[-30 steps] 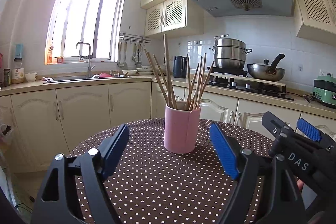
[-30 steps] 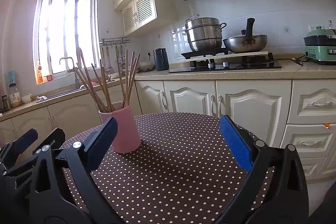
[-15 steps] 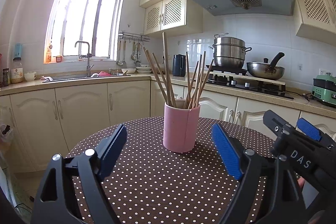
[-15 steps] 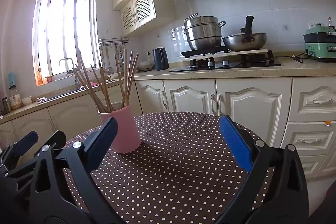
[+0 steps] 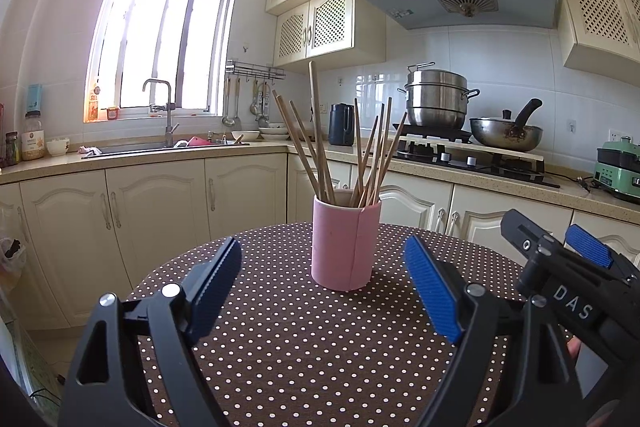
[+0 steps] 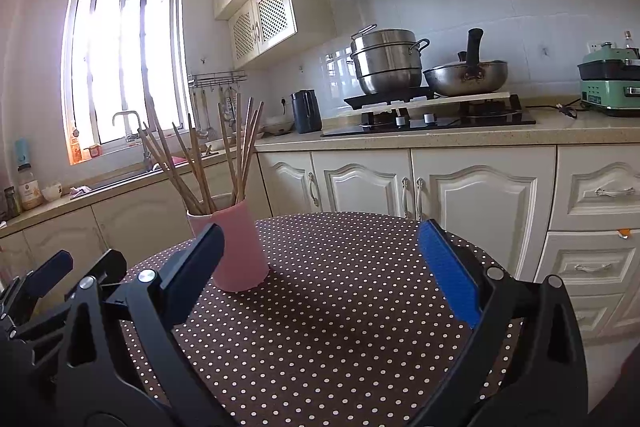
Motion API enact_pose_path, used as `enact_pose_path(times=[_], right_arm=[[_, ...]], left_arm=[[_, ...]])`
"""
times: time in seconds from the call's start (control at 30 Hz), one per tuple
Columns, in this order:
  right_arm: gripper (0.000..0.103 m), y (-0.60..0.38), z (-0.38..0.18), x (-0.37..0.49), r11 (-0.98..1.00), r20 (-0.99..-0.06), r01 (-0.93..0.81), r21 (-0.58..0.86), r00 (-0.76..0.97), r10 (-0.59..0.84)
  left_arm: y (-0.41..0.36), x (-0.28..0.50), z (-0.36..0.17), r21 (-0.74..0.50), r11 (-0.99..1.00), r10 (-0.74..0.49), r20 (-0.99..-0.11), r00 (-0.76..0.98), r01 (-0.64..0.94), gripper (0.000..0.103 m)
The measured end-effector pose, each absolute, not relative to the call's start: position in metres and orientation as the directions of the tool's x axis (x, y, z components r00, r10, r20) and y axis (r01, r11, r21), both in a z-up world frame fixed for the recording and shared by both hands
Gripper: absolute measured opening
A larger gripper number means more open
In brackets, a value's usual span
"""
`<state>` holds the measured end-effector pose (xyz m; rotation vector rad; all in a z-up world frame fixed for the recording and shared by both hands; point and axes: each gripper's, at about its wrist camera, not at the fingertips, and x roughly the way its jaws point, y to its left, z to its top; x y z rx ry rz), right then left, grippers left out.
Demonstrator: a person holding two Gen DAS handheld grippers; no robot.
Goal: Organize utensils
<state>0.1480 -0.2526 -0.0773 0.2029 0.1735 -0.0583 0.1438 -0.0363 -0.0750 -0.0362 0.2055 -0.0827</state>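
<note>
On polka-dot table (image 5: 304,367) in cream-cabinet kitchen: pink holder (image 5: 345,242) stands upright mid-table, wooden chopsticks (image 5: 320,143) fanned out inside. Left gripper (image 5: 326,293) hovers short of holder, jaws wide, nothing between. Right gripper (image 6: 320,273) alongside, equally spread and empty, holder off its left finger. Utensils appear already gathered; sensible finish is pulling back level, keeping fingers clear of leaning sticks so holder stays standing. Against earlier frame: left jaws slightly wider; holder unmoved.
</note>
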Motion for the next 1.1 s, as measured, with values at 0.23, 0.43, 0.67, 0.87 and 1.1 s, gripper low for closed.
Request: enact_pose_path(times=[0.23, 0.43, 0.67, 0.87, 1.1], right_arm=[[0.096, -0.2509, -0.079, 0.1477, 0.978, -0.175, 0.074, 0.196, 0.984, -0.039], [0.096, -0.2513, -0.0788, 0.148, 0.978, -0.176, 0.075, 0.195, 0.984, -0.04], [0.096, -0.2505, -0.0789, 0.148, 0.978, -0.175, 0.075, 0.196, 0.984, -0.041], [0.096, -0.2497, -0.0791, 0.1476, 0.978, -0.174, 0.074, 0.197, 0.984, -0.04], [0.096, -0.2492, -0.079, 0.1473, 0.978, -0.174, 0.076, 0.196, 0.984, -0.041]], left_arm=[[-0.0365, 0.1447, -0.0763, -0.045, 0.996, -0.087, -0.201, 0.976, 0.08, 0.083], [-0.0363, 0.1448, -0.0763, -0.044, 0.996, -0.087, -0.2, 0.976, 0.08, 0.083], [-0.0361, 0.1441, -0.0765, -0.044, 0.996, -0.086, -0.198, 0.976, 0.079, 0.083], [-0.0358, 0.1442, -0.0759, -0.043, 0.996, -0.084, -0.196, 0.977, 0.077, 0.083], [-0.0354, 0.1439, -0.0758, -0.042, 0.996, -0.083, -0.194, 0.978, 0.077, 0.083]])
